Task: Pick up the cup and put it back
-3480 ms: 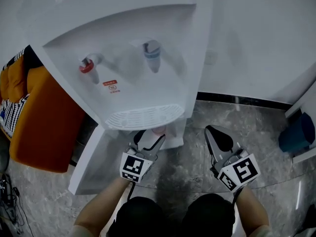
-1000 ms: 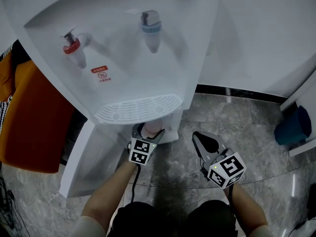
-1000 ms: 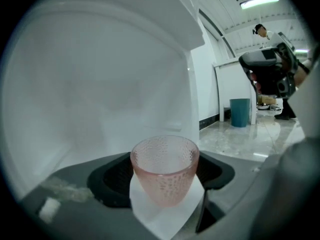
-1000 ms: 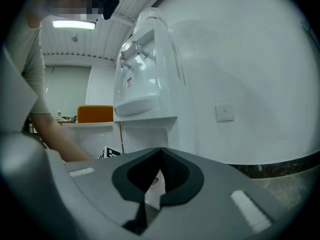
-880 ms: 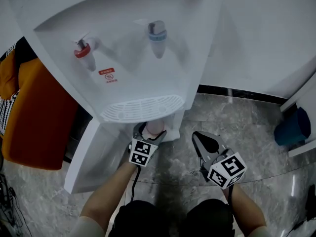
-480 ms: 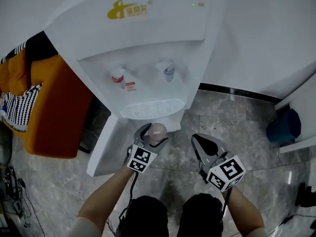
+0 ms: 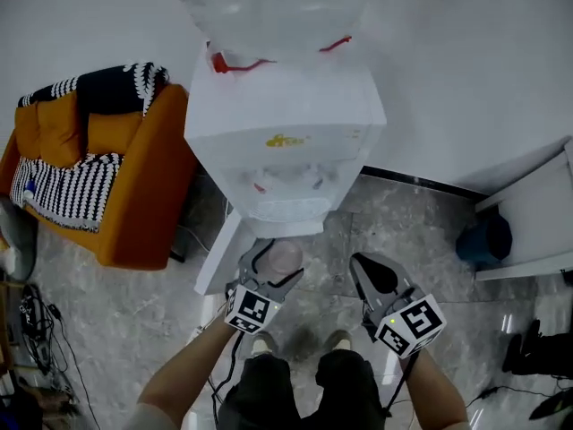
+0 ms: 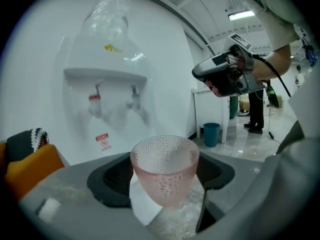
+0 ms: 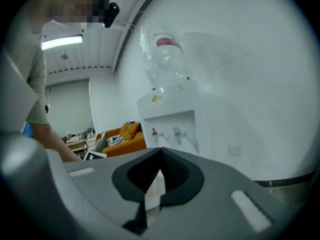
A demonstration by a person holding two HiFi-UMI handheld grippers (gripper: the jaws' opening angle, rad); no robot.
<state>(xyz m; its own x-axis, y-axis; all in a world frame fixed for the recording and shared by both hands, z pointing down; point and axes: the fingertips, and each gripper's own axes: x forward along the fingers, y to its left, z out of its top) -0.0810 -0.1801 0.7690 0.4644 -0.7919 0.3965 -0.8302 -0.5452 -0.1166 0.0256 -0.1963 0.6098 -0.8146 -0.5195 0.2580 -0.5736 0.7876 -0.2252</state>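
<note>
A pink pebbled glass cup (image 7: 285, 256) stands upright between the jaws of my left gripper (image 7: 273, 263), which is shut on its lower half. In the left gripper view the cup (image 8: 165, 170) fills the middle, its mouth open and empty. It is held in the air in front of the white water dispenser (image 7: 282, 150), a little out from the drip tray. My right gripper (image 7: 372, 274) hovers to the right of the cup, shut with nothing in it; its jaw tips meet in the right gripper view (image 9: 159, 153).
The dispenser's lower cabinet door (image 7: 218, 254) hangs open to the left. An orange sofa (image 7: 89, 186) with a striped throw stands at the left. A blue bin (image 7: 482, 240) and a white cabinet (image 7: 533, 231) are at the right. The floor is grey marble.
The left gripper has drawn the cup out from under the dispenser's drip tray and back from it. The head view has pulled far back, so the whole dispenser and bottle now show.
</note>
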